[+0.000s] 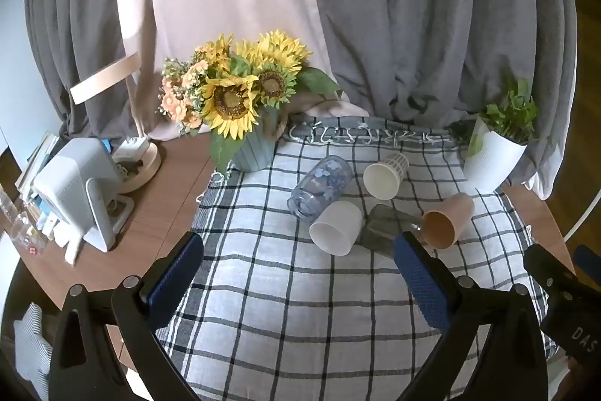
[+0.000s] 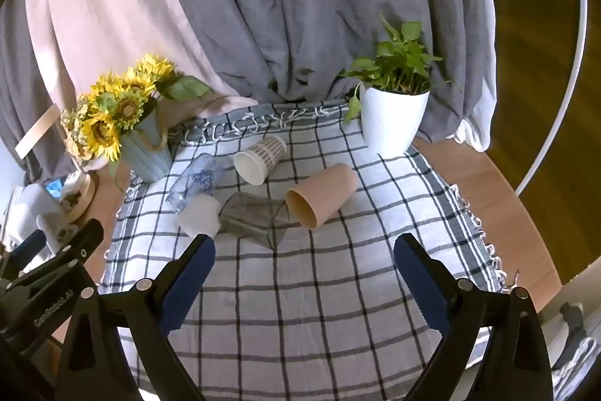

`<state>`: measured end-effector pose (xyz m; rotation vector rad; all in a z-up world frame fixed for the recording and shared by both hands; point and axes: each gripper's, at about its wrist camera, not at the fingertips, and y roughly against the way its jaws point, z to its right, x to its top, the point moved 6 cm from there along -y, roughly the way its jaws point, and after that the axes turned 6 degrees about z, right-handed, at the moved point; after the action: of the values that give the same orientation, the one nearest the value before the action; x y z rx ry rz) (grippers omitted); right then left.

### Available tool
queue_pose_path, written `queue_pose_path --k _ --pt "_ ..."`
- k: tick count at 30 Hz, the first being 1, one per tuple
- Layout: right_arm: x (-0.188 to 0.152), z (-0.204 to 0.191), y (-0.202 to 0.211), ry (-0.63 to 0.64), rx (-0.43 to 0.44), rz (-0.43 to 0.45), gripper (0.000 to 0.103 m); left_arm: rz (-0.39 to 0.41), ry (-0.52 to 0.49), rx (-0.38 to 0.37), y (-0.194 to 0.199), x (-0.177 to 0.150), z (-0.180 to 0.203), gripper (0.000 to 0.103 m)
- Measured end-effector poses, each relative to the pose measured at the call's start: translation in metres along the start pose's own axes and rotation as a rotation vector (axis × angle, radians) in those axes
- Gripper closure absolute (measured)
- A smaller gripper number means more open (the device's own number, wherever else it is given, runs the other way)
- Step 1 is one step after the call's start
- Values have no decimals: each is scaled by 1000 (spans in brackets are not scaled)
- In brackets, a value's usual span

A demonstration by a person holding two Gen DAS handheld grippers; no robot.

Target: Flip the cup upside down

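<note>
Hovering wide-jawed, both: left hand-held gripper point(image 1: 298, 264), right hand-held gripper point(image 2: 304, 260), over bare checked cloth point(image 2: 300, 307) before five tipped cups point(image 2: 321, 194), table point(image 2: 488, 198) edge rightward.

"GenRobot.AI" on the left gripper point(image 2: 52, 310); "DAS" on the right gripper point(image 1: 580, 339)

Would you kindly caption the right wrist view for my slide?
Open right gripper hovers before five cups lying on their sides on a checked cloth.
</note>
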<state>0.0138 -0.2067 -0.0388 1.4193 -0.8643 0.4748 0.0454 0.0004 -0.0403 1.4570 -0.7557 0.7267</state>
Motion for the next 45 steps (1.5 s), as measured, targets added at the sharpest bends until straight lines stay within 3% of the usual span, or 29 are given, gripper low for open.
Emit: queue_pose_path --k 45 --pt "2 2 1 -4 10 2 7 27 -12 11 7 7 4 0"
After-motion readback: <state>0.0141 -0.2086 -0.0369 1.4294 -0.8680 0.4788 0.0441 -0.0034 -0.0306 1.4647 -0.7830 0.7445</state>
